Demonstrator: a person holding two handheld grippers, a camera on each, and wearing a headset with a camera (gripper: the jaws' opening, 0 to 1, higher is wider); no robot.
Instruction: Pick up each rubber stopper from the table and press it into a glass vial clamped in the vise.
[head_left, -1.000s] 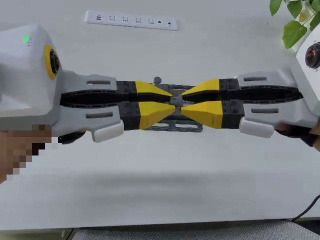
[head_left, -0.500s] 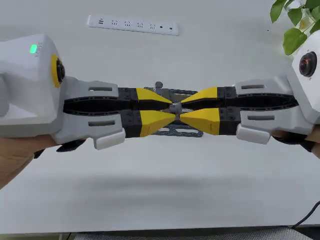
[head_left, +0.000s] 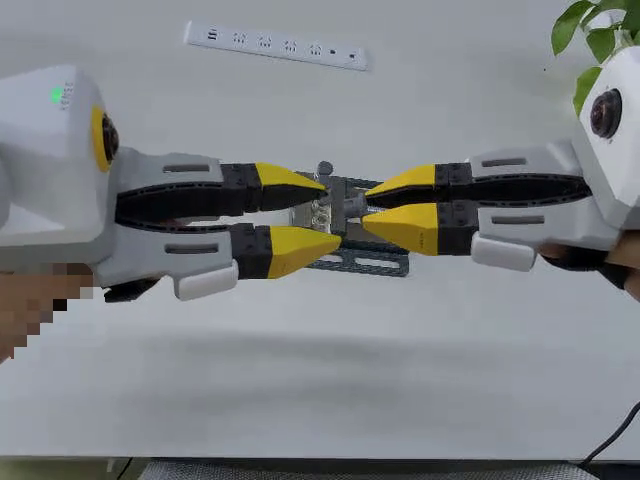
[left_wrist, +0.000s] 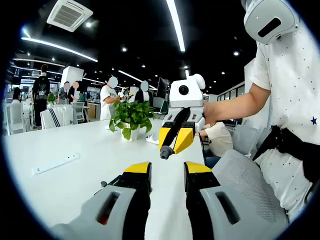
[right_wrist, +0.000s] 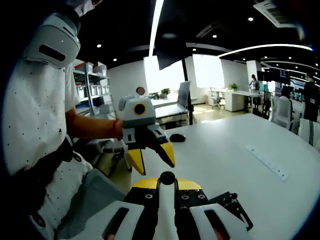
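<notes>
My right gripper (head_left: 365, 208) reaches in from the right, shut on a small grey rubber stopper (head_left: 352, 206). In the right gripper view the stopper (right_wrist: 167, 177) sticks out from between the closed jaws of the right gripper (right_wrist: 167, 182). My left gripper (head_left: 331, 212) faces it from the left, jaws open, tips on either side of the stopper without touching it. In the left gripper view my left gripper (left_wrist: 167, 170) is open and the stopper (left_wrist: 164, 152) hangs in the other gripper. Below both stands the dark vise (head_left: 372, 258), holding glass vials (head_left: 320, 214) that are partly hidden.
A white power strip (head_left: 275, 45) lies at the far side of the white table (head_left: 320, 360). A green plant (head_left: 600, 40) stands at the back right. A black cable (head_left: 615, 435) runs off the near right edge. People stand in the background of the left gripper view.
The left gripper's jaws have spread open and let go of the stopper, which both grippers pinched before. The right gripper keeps its hold.
</notes>
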